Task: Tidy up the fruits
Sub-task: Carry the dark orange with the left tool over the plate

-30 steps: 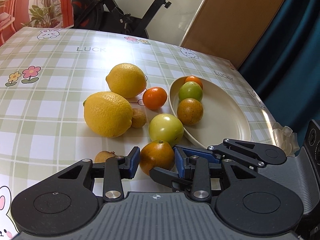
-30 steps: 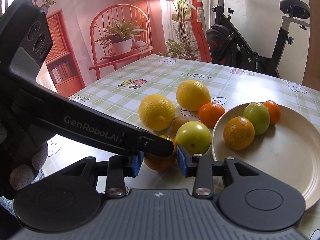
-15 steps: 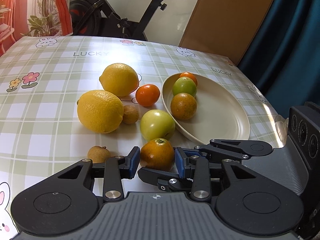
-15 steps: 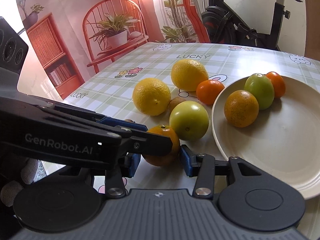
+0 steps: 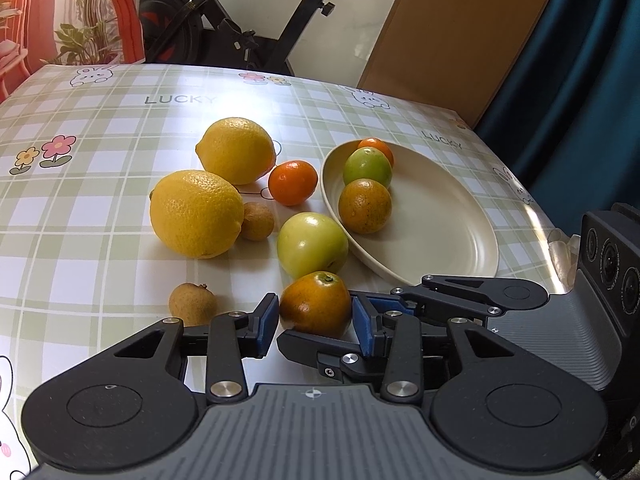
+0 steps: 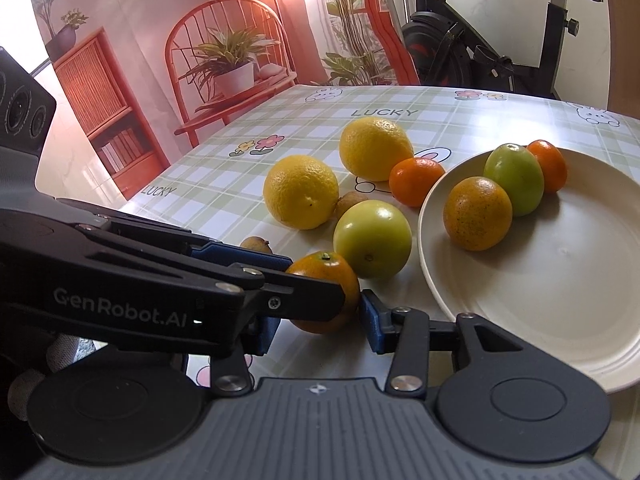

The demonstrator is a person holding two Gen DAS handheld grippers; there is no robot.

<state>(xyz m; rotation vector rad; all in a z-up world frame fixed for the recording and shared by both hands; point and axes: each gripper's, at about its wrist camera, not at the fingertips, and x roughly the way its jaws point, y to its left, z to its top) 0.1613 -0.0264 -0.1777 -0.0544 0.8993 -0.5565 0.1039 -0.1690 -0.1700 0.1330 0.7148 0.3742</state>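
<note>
Left wrist view: we noted the left gripper [image 5: 315,317] with its blue pads on either side of a dark orange [image 5: 316,304] resting on the checked tablecloth [image 5: 100,216]. The pads stood just beside the fruit; we could not tell if they pressed it. The right gripper [image 5: 362,322] crossed in from the right, its fingers spread, one tip under the same orange.

Right wrist view: we recorded the dark orange [image 6: 325,291] between the right gripper [image 6: 316,320] pads, with a gap at the right pad. A green apple [image 6: 372,239] sat just beyond the orange, beside the cream plate [image 6: 560,300]. The plate held a speckled orange [image 6: 477,213], a green fruit [image 6: 514,179] and a small tangerine [image 6: 549,165].
</note>
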